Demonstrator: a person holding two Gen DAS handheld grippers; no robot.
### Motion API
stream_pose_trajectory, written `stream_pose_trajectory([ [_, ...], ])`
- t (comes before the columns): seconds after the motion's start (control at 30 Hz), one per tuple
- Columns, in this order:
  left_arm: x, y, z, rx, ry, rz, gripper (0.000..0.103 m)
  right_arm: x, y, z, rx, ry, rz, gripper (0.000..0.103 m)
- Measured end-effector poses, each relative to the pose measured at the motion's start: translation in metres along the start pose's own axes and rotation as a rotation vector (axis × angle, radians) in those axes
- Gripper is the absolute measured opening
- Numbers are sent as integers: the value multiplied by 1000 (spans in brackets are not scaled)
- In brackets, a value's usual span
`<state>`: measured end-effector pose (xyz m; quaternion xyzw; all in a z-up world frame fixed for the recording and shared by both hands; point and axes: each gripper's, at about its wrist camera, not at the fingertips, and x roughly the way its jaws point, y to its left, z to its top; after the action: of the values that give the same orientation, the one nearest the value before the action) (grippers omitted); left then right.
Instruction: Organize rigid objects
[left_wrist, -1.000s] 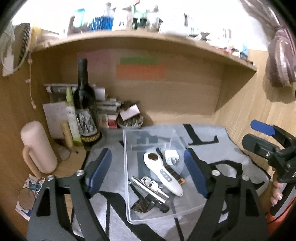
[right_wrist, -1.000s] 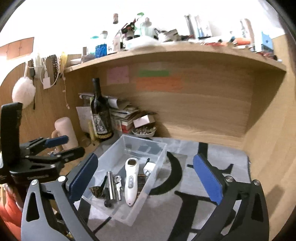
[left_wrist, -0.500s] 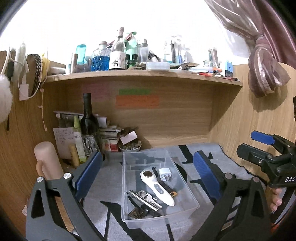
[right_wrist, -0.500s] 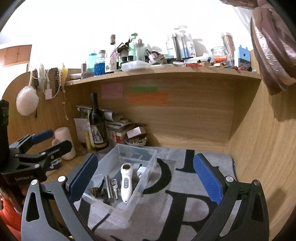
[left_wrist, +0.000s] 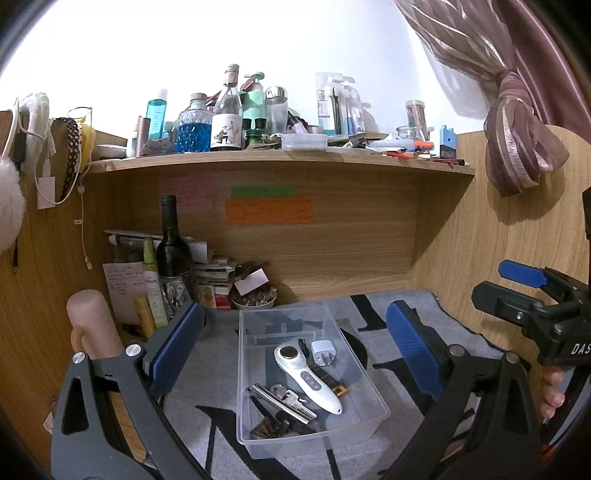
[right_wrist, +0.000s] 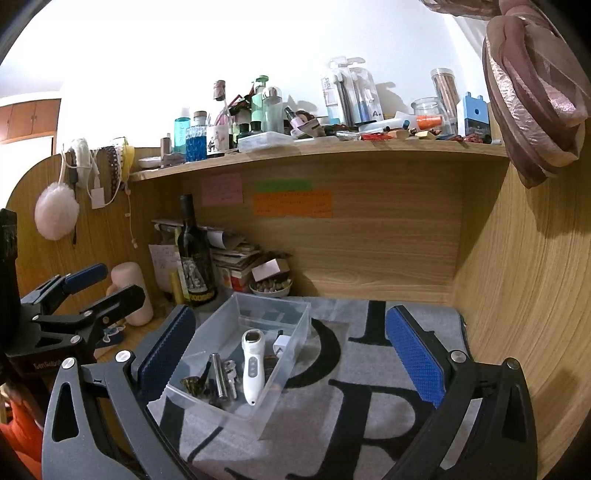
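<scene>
A clear plastic bin (left_wrist: 373, 408) (right_wrist: 271, 398) sits on a grey mat with black letters. In it lie a white handheld device (left_wrist: 306, 376) (right_wrist: 252, 363), a white plug adapter (left_wrist: 322, 352) (right_wrist: 280, 345), a metal cylinder (left_wrist: 282, 402) (right_wrist: 218, 374), keys (left_wrist: 290, 395) and small dark bits. My left gripper (left_wrist: 295, 347) is open and empty, held back above the bin. My right gripper (right_wrist: 291, 354) is open and empty, to the bin's right. Each gripper shows in the other's view, the left (right_wrist: 85, 295) and the right (left_wrist: 524, 291).
A dark wine bottle (left_wrist: 171, 251) (right_wrist: 194, 254), stacked papers, a small bowl (left_wrist: 255, 299) and a pink cylinder (left_wrist: 94, 325) stand at the back left. A cluttered shelf (left_wrist: 280, 157) hangs above. Wooden walls close in the desk; a curtain (left_wrist: 517, 147) hangs right.
Both grippers have pulled back and up from the bin, so it looks smaller and the shelf top has come into view. Nothing in the bin has moved.
</scene>
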<state>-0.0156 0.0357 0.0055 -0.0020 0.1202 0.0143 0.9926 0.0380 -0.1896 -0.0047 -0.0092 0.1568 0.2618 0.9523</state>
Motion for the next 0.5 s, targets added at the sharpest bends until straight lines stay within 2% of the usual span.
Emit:
stream_pose_trajectory([
  [0.5,-3,-3,0,16,-18,-24,101,-1,0,2,-5,-4,-9,103],
])
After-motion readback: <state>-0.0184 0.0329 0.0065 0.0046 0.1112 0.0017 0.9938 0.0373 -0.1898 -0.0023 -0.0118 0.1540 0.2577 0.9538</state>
